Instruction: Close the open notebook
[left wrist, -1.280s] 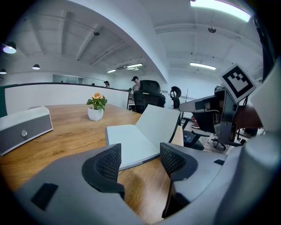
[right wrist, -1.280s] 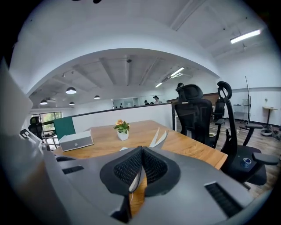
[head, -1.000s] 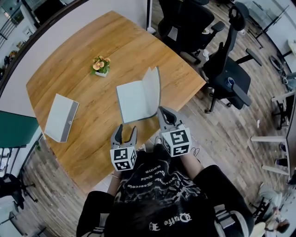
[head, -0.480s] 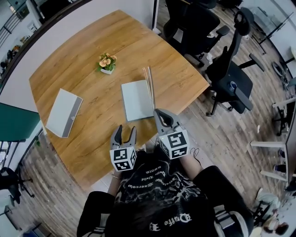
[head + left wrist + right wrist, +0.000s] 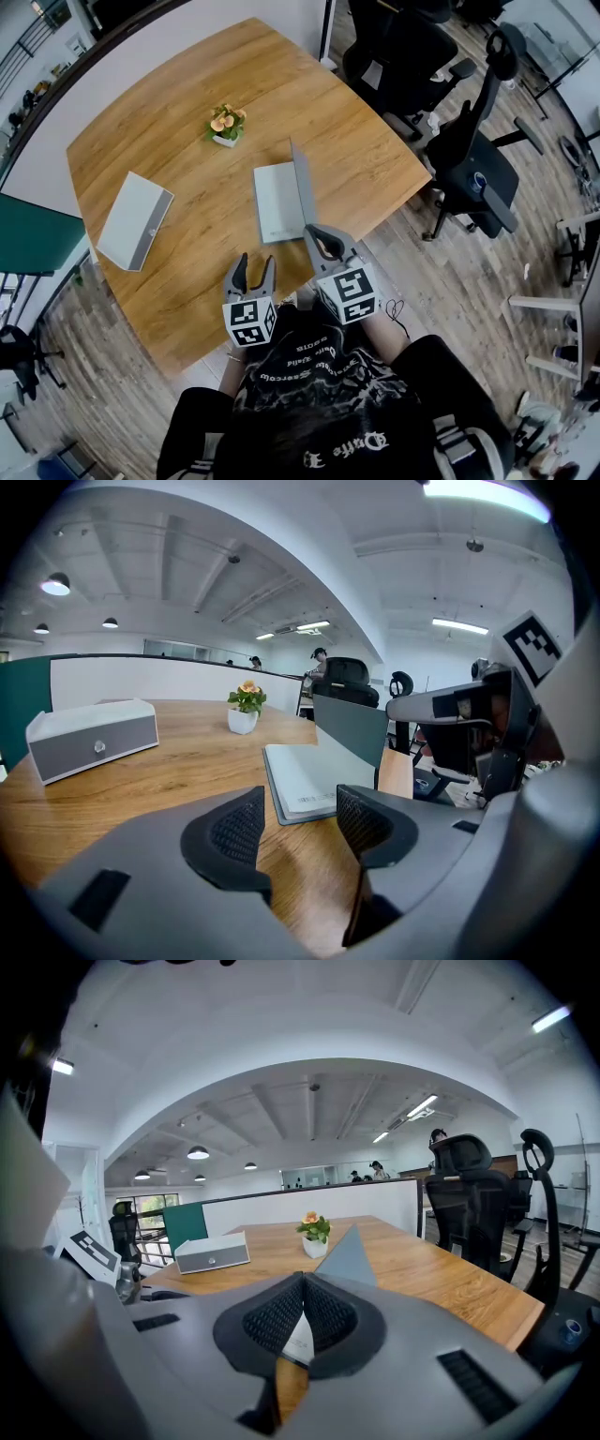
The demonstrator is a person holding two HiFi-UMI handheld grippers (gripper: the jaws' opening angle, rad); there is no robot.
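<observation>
Wooden table [image 5: 178, 112], notebook [image 5: 277, 202], flowerpot [image 5: 226, 126], perhaps speaker [image 5: 134, 220]

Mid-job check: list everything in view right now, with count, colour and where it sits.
table: one, wood, centre.
notebook: one, grey cover, white pages, near table edge, right cover raised steeply.
potted plant: one, orange flowers, white pot, beyond the notebook.
box: one, grey and white, table's left.
office chairs: at least two, black, right of table.
partition: one, teal, left edge.
left tongs: grey, open, just been closing slightly, nothing between them.
right tongs: grey, shut, by the notebook's near right corner.
</observation>
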